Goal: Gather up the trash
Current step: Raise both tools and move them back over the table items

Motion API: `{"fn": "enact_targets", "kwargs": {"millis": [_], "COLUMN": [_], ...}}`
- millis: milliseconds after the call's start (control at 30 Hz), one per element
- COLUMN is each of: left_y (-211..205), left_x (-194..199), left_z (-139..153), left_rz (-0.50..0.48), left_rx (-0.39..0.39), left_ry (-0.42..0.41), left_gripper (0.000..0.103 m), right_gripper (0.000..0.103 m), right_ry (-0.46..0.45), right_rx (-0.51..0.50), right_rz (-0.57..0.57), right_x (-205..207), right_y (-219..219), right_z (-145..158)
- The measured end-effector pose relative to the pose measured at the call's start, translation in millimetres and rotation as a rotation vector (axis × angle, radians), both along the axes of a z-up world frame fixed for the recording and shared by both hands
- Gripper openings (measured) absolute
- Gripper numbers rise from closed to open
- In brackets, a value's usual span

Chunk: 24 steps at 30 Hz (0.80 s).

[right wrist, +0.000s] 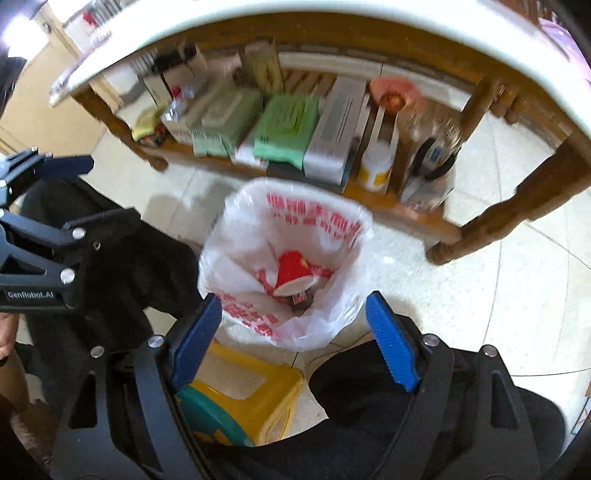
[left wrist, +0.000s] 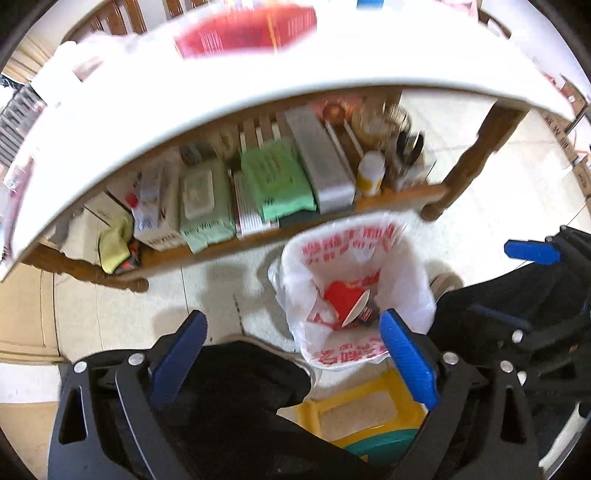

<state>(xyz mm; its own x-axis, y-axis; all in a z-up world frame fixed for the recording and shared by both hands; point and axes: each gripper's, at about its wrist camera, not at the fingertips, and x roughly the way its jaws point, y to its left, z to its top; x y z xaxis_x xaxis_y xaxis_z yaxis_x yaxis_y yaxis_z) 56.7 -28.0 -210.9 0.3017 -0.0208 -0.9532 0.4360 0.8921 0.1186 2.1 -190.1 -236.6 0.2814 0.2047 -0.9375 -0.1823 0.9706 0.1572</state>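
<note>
A white plastic bag [left wrist: 402,266] [right wrist: 236,236] with red print stands open on the floor below both grippers. Inside it lie a red paper cup [left wrist: 343,299] [right wrist: 291,271] on its side and a small dark scrap [right wrist: 301,297]. My left gripper [left wrist: 291,321] points down over the bag's near side, jaws wide apart with nothing between them. My right gripper [right wrist: 293,299] hangs over the bag's near rim, also open and holding nothing. One blue finger of the right gripper [left wrist: 532,252] shows at the right of the left wrist view.
A white tabletop [left wrist: 258,85] overhangs a wooden lower shelf [left wrist: 399,197] [right wrist: 406,214] packed with green wipe packs [left wrist: 277,177], boxes and a white bottle [right wrist: 376,162]. A red box [left wrist: 243,31] lies on the tabletop. A yellow stool [right wrist: 255,380] and a person's dark-trousered legs [left wrist: 240,387] are close beneath.
</note>
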Motion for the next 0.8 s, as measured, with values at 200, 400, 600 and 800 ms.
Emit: {"fn": "enact_targets", "kwargs": {"millis": [200, 400, 600, 800], "left_y": [-11.4, -17.7, -14.4, -10.1], "left_x": [-0.8, 15.4, 50.8, 86.5], "left_z": [43.9, 74.8, 108.7, 138.4], "left_rz": [-0.037, -0.010, 0.079, 0.167], "left_rx": [0.022, -0.031, -0.110, -0.096], "left_ry": [-0.061, 0.013, 0.072, 0.062], "left_gripper": [0.093, 0.093, 0.093, 0.093], "right_gripper": [0.080, 0.080, 0.080, 0.081], "right_ry": [-0.074, -0.098, -0.106, -0.133], "right_rx": [-0.021, -0.008, 0.035, 0.015], "right_rz": [0.017, 0.043, 0.022, 0.009], "right_x": [11.3, 32.7, 68.2, 111.2], "right_y": [-4.1, -7.5, -22.8, -40.8], "right_z": [55.9, 99.5, 140.6, 179.5]}}
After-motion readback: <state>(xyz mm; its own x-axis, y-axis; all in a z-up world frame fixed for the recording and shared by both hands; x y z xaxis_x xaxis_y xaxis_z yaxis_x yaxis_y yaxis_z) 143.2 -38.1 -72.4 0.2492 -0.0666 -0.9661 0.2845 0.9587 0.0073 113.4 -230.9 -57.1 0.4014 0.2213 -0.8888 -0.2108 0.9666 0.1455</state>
